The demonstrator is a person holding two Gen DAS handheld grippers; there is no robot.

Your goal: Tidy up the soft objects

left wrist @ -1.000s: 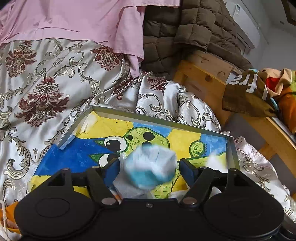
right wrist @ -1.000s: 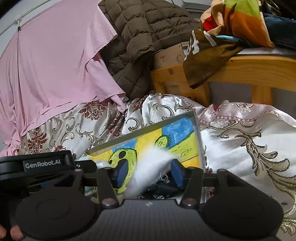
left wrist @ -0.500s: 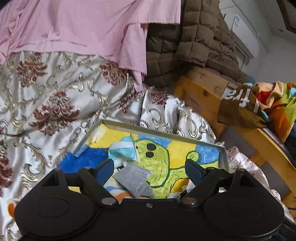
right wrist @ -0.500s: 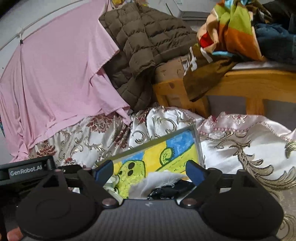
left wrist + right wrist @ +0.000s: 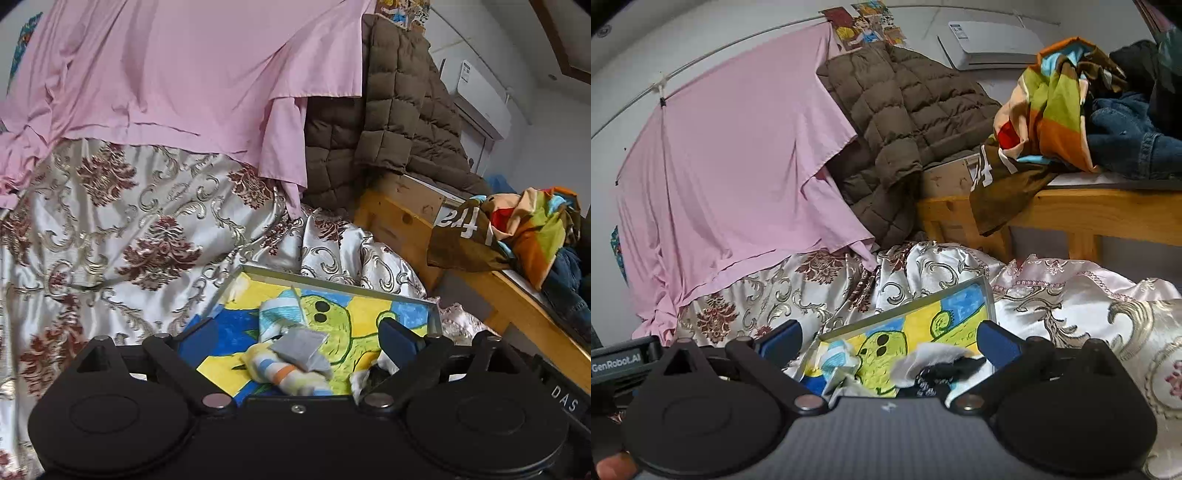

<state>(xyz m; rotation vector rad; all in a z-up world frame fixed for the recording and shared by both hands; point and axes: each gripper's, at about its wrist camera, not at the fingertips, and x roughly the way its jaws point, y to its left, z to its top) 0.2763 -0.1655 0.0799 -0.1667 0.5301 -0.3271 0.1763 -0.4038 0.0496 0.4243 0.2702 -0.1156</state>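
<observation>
A framed cartoon picture (image 5: 369, 325) lies flat on the patterned bedspread and serves as a tray; it also shows in the right wrist view (image 5: 923, 325). On it lie a blue-and-white striped sock (image 5: 280, 314), a grey folded sock (image 5: 303, 347) and a yellow striped sock (image 5: 280, 373). A white cloth (image 5: 923, 358) and a black patterned sock (image 5: 945, 369) lie on it nearer my right gripper. My left gripper (image 5: 299, 336) is open and empty above the socks. My right gripper (image 5: 890, 338) is open and empty above the white cloth.
A pink sheet (image 5: 166, 74) and a brown quilted coat (image 5: 388, 122) hang behind the bed. A wooden bench (image 5: 1089, 214) on the right carries a colourful pile of clothes (image 5: 1060, 99). The silky bedspread (image 5: 110, 229) surrounds the frame.
Both grippers opened and let go of their soft items, which now lie on the picture. Both grippers then pulled back and up away from the frame.
</observation>
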